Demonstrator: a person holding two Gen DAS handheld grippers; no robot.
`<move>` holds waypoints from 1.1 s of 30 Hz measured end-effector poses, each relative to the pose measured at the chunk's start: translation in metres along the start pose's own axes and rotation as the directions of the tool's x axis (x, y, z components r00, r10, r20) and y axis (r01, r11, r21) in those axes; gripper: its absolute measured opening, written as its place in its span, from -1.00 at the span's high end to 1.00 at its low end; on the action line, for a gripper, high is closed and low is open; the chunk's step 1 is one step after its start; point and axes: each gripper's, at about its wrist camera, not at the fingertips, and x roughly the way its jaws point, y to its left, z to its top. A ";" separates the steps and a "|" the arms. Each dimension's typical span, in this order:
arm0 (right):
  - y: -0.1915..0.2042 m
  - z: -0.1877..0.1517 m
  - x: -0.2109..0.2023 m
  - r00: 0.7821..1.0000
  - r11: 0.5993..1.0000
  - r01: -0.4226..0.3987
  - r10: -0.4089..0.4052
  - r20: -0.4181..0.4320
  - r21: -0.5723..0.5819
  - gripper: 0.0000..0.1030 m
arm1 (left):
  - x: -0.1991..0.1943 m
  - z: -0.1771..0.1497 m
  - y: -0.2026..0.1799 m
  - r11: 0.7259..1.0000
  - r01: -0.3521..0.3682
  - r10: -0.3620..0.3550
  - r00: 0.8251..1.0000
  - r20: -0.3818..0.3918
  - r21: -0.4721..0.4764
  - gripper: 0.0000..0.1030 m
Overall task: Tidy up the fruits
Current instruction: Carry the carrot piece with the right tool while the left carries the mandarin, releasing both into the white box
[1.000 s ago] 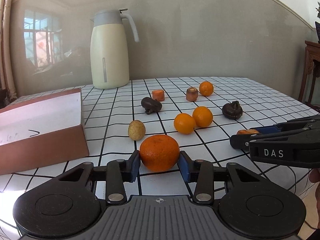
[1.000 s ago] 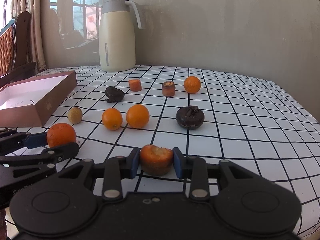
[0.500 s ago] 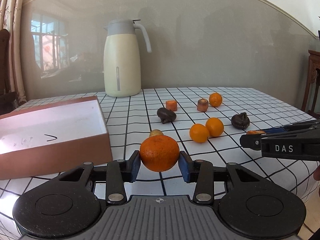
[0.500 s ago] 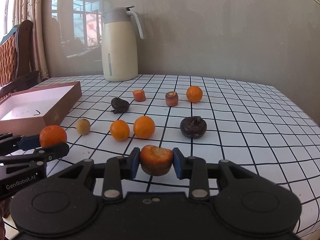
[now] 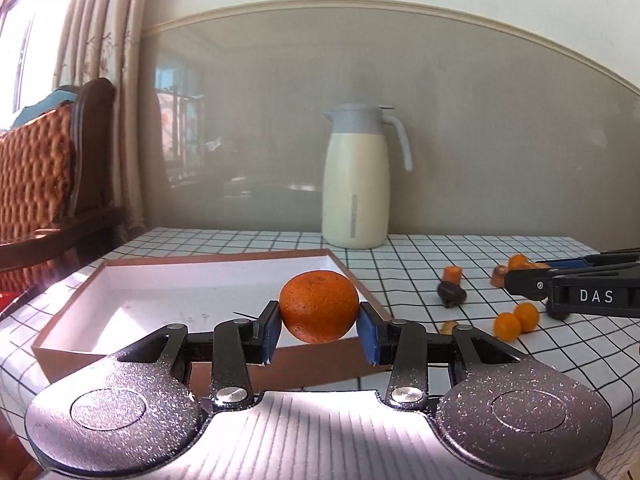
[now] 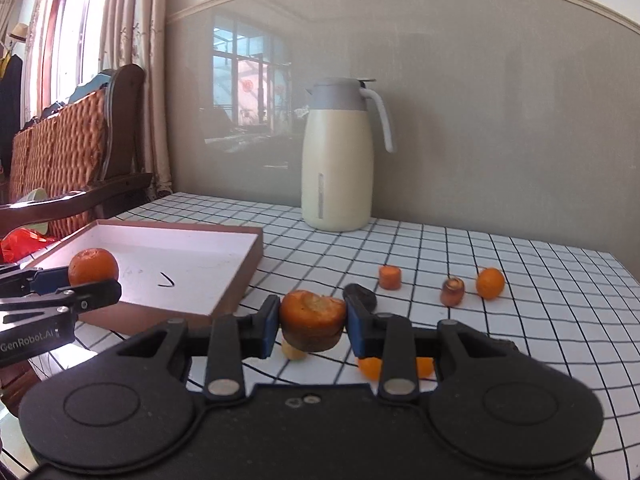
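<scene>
While both grippers carry loads, the box (image 5: 192, 292) serves as the landmark for every position below. At its left stands a chair (image 6: 60, 160), off the table. The left gripper (image 5: 319, 330) is clenched on a whole orange (image 5: 319, 306), held above the box's near right wall; the white floor lies directly ahead of and below the fingers, so a short forward move followed by release should, by estimate, deposit it. The box's long axis runs roughly across this gripper's line of approach. To the right of the box, the right gripper (image 6: 312, 328) is clamped on a cut piece (image 6: 313, 320), raised over the table (image 6: 520, 320) just off the box's near right corner. The left gripper is the nearer to the box. Farther right, loose oranges (image 5: 516, 320), dark fruits (image 5: 451, 293) and cut stubs (image 6: 389, 277) lie scattered on the table. Behind the box's right end stands a jug (image 6: 340, 160).
</scene>
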 end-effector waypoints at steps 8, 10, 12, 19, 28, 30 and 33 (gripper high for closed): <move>0.035 0.032 0.015 0.995 0.996 -0.075 0.078 0.064 -0.055 0.49 | -0.001 0.017 0.056 0.992 -0.115 0.116 0.993 0.036 -0.048 0.19; 0.043 0.037 0.024 0.994 0.994 -0.092 0.096 0.059 -0.060 0.49 | 0.003 0.020 0.069 0.988 -0.142 0.145 0.989 0.033 -0.060 0.19; 0.050 0.042 0.032 0.992 0.993 -0.106 0.110 0.062 -0.060 0.49 | 0.005 0.021 0.083 0.982 -0.175 0.178 0.983 0.039 -0.068 0.19; 0.068 0.057 0.065 0.988 0.989 -0.137 0.140 0.058 -0.051 0.49 | 0.018 0.027 0.126 0.962 -0.259 0.261 0.965 0.022 -0.090 0.19; 0.073 0.068 0.113 0.992 0.992 -0.128 0.128 0.012 0.000 0.49 | 0.044 0.032 0.149 0.950 -0.287 0.289 0.957 -0.007 -0.122 0.19; 0.076 0.068 0.122 0.992 0.992 -0.129 0.129 -0.006 0.005 0.49 | 0.052 0.032 0.153 0.948 -0.289 0.289 0.957 -0.018 -0.130 0.19; 0.080 0.071 0.132 0.991 0.991 -0.133 0.133 -0.021 0.001 0.49 | 0.058 0.032 0.158 0.946 -0.296 0.294 0.955 -0.029 -0.130 0.19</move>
